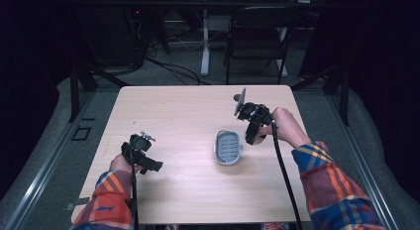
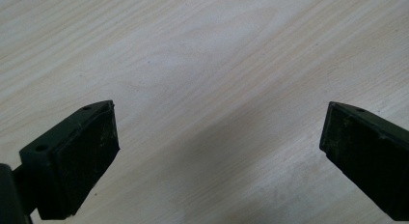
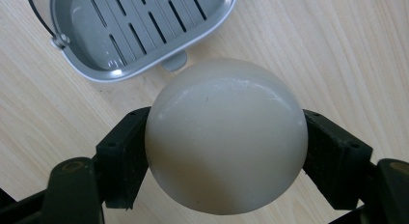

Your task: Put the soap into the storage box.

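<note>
Right tool (image 3: 225, 151): clamped on pale soap ball (image 3: 225, 137), carried beside the grey soap dish (image 3: 91, 64) at its 3 o'clock, likely for placing.
Left tool (image 2: 219, 137): jaws apart, idle over the surface (image 2: 202, 55).

- Table (image 1: 188, 155): pale wood, fine straight grain.
- Soap dish (image 3: 140, 35): mid grey, slotted bottom in parallel rows; thin black wire handle at one end.
- Soap (image 3: 225, 137): off-white, creamy, glossy, faint yellowish tint low down.
- Right hand-held gripper (image 3: 225, 156): matt black.
- Left hand-held gripper (image 2: 217, 151): black, pads dusty.
- Sleeves (image 1: 337, 185): plaid of red, blue, orange, yellow.
- Chair (image 1: 260, 36): black.
</note>
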The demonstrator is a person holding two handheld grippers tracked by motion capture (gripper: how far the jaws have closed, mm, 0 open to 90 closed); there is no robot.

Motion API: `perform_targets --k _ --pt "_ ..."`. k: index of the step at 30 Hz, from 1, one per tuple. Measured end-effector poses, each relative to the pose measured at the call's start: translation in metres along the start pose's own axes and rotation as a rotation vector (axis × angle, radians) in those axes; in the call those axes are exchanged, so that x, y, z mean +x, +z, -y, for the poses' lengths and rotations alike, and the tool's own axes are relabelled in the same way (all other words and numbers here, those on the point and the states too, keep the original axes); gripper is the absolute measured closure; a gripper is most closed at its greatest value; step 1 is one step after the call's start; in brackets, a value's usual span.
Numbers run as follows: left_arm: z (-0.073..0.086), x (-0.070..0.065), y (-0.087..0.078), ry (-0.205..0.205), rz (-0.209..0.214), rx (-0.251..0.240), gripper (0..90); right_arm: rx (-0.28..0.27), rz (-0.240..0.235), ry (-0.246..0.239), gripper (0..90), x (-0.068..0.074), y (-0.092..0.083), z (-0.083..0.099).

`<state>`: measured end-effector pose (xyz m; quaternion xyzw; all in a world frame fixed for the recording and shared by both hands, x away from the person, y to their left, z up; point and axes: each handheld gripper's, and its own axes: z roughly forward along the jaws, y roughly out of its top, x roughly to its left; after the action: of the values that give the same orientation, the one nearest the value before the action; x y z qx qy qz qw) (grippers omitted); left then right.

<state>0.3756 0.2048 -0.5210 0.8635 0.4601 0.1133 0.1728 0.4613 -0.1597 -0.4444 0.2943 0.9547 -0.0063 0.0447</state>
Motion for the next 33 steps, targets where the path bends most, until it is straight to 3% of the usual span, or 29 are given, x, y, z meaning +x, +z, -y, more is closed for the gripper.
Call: perform_targets --k 15,33 --pt "0.0 0.0 0.0 0.001 0.0 0.0 0.2 -0.021 -0.007 -0.041 24.4 0.009 -0.006 -0.026" --pt "0.0 0.0 0.0 0.001 -0.001 -0.001 0.2 -0.051 -0.065 -0.077 24.4 0.029 0.02 -0.054"
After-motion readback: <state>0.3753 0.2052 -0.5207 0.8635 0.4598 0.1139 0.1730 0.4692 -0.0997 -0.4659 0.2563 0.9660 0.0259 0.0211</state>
